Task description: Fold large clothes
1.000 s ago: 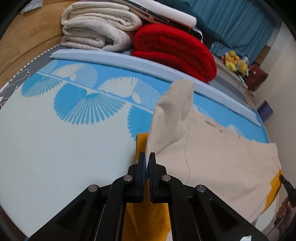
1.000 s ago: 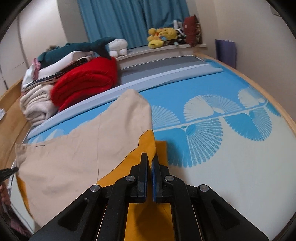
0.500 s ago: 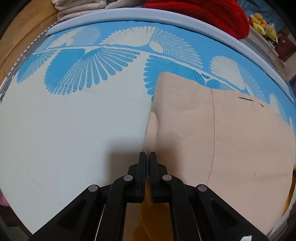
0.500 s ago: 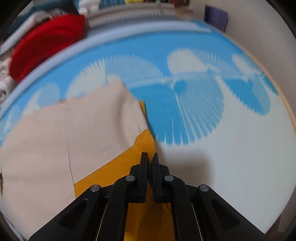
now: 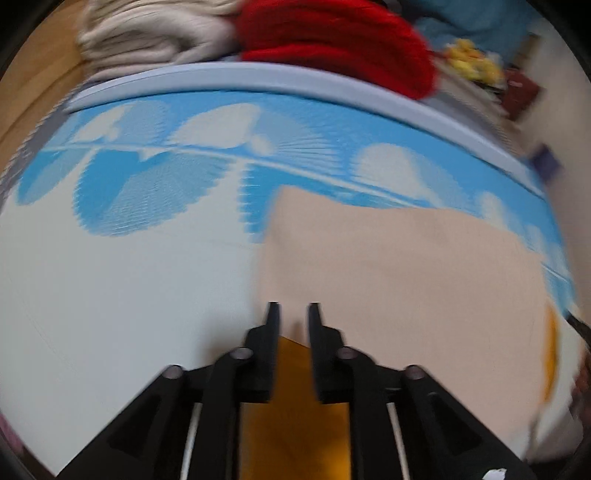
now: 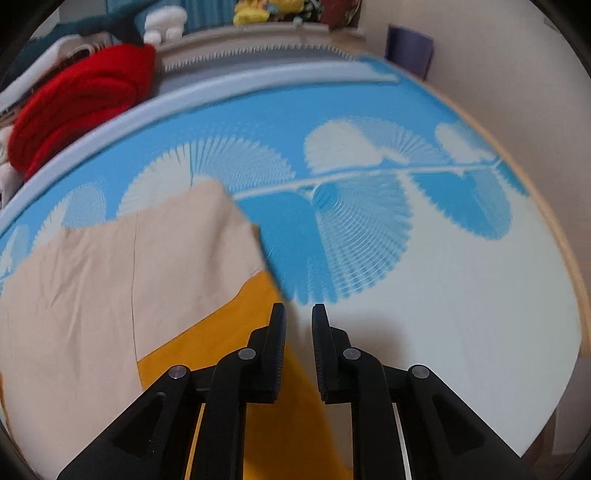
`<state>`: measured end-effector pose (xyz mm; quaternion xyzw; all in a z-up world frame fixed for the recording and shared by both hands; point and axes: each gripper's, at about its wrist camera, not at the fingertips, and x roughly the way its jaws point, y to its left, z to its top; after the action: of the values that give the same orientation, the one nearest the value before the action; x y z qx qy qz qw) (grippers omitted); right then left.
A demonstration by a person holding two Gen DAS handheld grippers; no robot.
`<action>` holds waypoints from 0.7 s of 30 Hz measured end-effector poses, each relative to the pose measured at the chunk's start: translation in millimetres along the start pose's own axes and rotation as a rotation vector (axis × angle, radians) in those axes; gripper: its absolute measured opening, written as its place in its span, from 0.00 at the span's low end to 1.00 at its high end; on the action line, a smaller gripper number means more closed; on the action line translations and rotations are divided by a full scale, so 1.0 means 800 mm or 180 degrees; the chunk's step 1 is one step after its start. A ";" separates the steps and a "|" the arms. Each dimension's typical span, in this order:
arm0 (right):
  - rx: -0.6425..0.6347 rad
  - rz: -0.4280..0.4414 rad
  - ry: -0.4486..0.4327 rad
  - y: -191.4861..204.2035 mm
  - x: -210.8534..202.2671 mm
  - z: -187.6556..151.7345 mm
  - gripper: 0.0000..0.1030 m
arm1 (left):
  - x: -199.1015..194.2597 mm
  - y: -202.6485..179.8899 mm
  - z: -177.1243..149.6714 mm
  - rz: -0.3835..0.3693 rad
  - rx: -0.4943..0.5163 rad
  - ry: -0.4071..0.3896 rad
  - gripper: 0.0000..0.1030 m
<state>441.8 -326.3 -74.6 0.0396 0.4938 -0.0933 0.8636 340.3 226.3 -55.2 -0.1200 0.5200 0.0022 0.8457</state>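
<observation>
A large beige-and-mustard garment lies flat on the bed. Its beige layer [image 5: 399, 273] is folded over the mustard layer [image 5: 291, 406], which shows under the left gripper. In the right wrist view the beige part [image 6: 110, 280] lies left and the mustard part [image 6: 221, 332] runs under the fingers. My left gripper [image 5: 293, 308] is open and empty just above the garment's near left corner. My right gripper [image 6: 298, 310] is open and empty above the garment's right edge. The left view is blurred.
The bed sheet [image 6: 424, 295] is white with blue fan patterns. A folded red blanket [image 5: 340, 40] and cream blankets [image 5: 155, 37] are stacked behind the pale blue bolster [image 5: 258, 75]. Stuffed toys [image 6: 266, 9] sit on the far ledge. The wall [image 6: 517, 74] is to the right.
Both grippers were shut on the garment's edges, carried the beige layer down flat onto the bed, and have now opened and let go.
</observation>
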 end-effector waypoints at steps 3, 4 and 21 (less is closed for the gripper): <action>-0.0194 0.0432 -0.0007 -0.004 -0.020 -0.009 0.17 | -0.005 -0.035 -0.029 -0.0381 0.0508 0.0278 0.31; -0.0335 0.0608 0.0050 -0.001 -0.025 -0.018 0.17 | -0.002 -0.044 -0.038 -0.0443 0.0656 0.0389 0.34; -0.1469 0.0077 0.1391 -0.010 0.025 -0.154 0.17 | 0.042 -0.031 -0.155 0.0568 0.1411 0.1251 0.41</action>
<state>346.0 -316.9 -154.7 -0.1324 0.6753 0.0421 0.7243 250.0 173.0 -133.1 0.1154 0.6698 -0.0603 0.7310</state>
